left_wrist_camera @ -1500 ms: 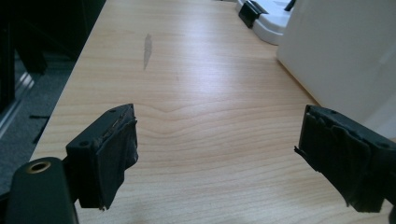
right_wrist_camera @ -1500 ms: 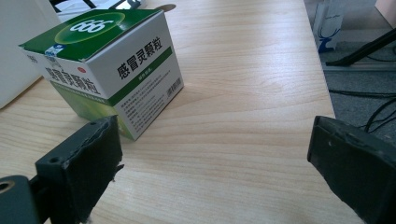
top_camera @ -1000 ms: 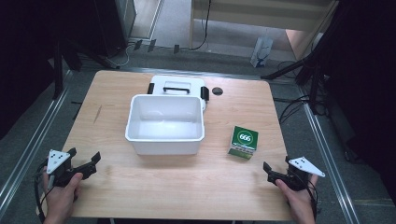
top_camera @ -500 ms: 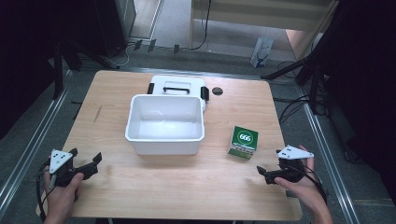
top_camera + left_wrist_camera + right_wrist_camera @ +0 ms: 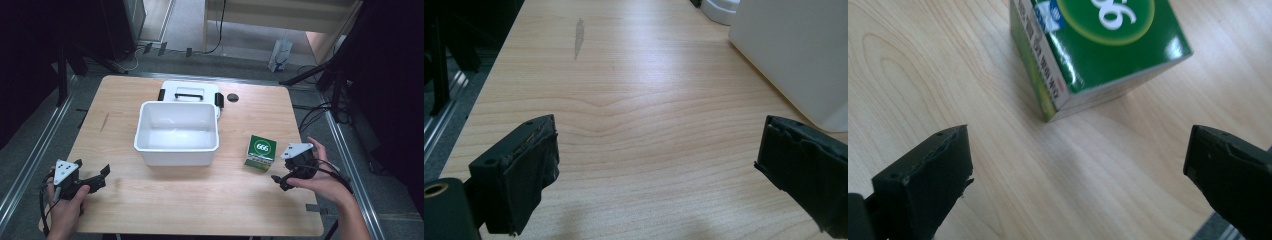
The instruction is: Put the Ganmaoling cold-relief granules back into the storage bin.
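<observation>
High view: wooden table [image 5: 165, 200] with a white tub [image 5: 177, 132] near the middle, open side up, and a white lid with a black handle [image 5: 190, 92] lying flat just behind it, touching or nearly so. Small dark round spot [image 5: 232, 97] on the tabletop beside the lid. Green box [image 5: 261, 152] with "666" on its top stands right of the tub, apart from it, near the right edge. Right gripper [image 5: 284, 181] held in the person's right hand just right of the box, jaws spread wide after just opening, nothing between them, not touching the box. Left gripper [image 5: 102, 176] in the left hand at the front-left corner, well apart from the tub, jaws apart and empty.

Right gripper view: both black jaws wide apart low in frame, green box [image 5: 1098, 50] ahead of them on the wood, tilted in frame, near corner pointing toward the gap, clear space between box and jaws.

Left gripper view: jaws spread, bare wood between, white tub wall [image 5: 794, 55] ahead at the right, grey scuff mark [image 5: 579, 37] on the tabletop farther off
</observation>
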Motion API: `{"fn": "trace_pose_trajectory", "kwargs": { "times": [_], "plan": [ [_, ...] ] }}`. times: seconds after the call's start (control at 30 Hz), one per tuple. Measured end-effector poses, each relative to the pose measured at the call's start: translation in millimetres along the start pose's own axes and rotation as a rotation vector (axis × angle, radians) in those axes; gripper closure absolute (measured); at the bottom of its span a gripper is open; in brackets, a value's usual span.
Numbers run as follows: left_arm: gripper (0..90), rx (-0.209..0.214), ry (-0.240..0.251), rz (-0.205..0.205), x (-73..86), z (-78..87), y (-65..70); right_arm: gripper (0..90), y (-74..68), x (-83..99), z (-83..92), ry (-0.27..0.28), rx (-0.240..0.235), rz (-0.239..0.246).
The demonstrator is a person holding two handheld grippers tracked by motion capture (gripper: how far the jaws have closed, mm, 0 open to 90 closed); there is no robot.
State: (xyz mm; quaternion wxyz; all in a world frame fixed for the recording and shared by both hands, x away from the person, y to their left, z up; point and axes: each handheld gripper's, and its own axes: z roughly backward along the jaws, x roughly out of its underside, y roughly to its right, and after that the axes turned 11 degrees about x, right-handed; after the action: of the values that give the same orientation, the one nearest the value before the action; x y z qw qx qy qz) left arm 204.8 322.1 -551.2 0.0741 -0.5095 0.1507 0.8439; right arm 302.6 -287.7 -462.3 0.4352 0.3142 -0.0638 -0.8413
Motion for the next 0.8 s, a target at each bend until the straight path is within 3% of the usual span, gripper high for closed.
{"fn": "trace_pose_trajectory", "kwargs": {
  "times": [0.03,0.2,0.37,0.5,0.63,0.8],
  "plan": [
    [2.0,0.008,-0.003,-0.010,0.1,0.2,1.1,0.0,2.3,-9.2,2.0,-0.013,-0.015,0.032],
    [0.7,0.016,-0.004,-0.031,0.4,0.4,2.8,0.0,8.6,-30.4,3.5,-0.046,-0.044,0.098],
    [0.3,0.014,0.000,-0.024,0.5,0.0,2.5,0.0,14.8,-48.8,1.4,-0.075,-0.059,0.134],
    [0.3,0.015,-0.001,-0.019,0.4,0.2,2.1,0.0,17.1,-62.4,0.2,-0.111,-0.088,0.190],
    [0.3,0.015,-0.010,-0.017,0.2,-0.2,1.5,1.7,20.5,-74.6,-2.7,-0.133,-0.080,0.213],
    [0.3,0.011,-0.015,-0.021,0.0,-1.0,2.0,2.6,19.8,-84.4,-6.4,-0.189,-0.119,0.255]
  ]
}}
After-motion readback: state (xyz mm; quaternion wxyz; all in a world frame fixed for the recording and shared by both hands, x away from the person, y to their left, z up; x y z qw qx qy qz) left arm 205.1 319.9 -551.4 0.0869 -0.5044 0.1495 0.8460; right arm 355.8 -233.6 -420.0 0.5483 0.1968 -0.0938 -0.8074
